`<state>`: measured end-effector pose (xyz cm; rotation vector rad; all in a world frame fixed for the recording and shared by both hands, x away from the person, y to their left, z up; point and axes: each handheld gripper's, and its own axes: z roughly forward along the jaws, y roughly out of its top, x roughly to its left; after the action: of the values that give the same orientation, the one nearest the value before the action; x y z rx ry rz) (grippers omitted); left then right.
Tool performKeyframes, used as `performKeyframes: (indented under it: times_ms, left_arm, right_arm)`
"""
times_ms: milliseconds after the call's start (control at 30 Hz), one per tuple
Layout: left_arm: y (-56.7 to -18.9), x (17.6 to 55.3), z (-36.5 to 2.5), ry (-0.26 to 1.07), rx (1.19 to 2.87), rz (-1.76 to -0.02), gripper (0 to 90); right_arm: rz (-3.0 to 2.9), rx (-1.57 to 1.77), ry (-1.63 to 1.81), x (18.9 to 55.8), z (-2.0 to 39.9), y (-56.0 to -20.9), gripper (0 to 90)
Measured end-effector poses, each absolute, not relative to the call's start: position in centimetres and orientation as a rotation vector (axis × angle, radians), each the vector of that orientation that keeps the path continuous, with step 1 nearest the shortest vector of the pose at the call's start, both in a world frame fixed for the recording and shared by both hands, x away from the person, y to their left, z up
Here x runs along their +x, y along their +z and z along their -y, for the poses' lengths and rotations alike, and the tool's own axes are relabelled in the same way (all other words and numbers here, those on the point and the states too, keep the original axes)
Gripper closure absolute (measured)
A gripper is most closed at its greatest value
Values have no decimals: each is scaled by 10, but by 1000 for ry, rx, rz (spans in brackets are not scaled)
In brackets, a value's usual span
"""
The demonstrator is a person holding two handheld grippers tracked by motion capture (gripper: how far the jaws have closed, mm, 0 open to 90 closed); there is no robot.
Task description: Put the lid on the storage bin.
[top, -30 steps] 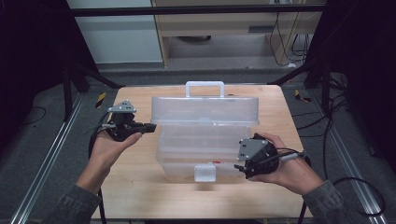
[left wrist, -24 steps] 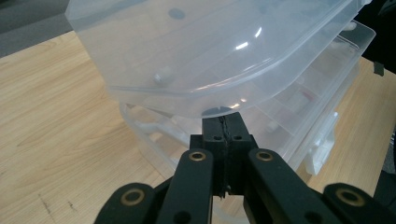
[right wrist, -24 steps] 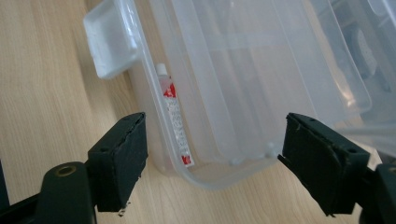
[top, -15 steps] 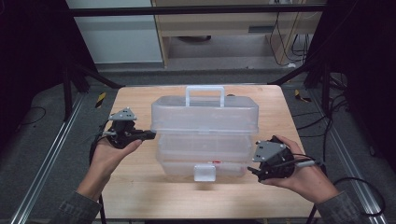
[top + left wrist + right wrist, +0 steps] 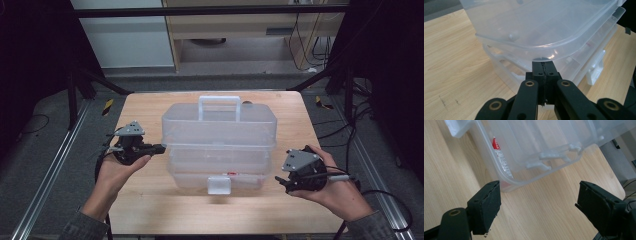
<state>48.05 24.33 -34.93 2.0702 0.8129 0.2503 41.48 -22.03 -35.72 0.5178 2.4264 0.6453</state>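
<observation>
Right tool [image 5: 281, 183] drawn off the box [image 5: 218, 145], jaws opened wider

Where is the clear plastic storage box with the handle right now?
In the high view, the clear plastic storage box sits mid-table on the wooden table, between the left gripper at its left edge and the right gripper off its front right corner.

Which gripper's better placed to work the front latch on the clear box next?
Right, probably. The right gripper is open beside the box's front corner, nearer the latch. The left gripper is shut, its tips at the box's side rim.
</observation>
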Motion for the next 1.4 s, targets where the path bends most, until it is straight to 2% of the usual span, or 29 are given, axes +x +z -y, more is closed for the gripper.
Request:
performKeyframes:
  times_ms: [1267, 1400]
  left_arm:
    - [-374, 465, -246, 245, 2171, -794, 899]
    - [-376, 467, -250, 293, 2206, -800, 898]
  right_arm:
    - [-2347, 697, 629, 427, 248, -375, 192]
    - [-2328, 735, 628, 432, 250, -377, 193]
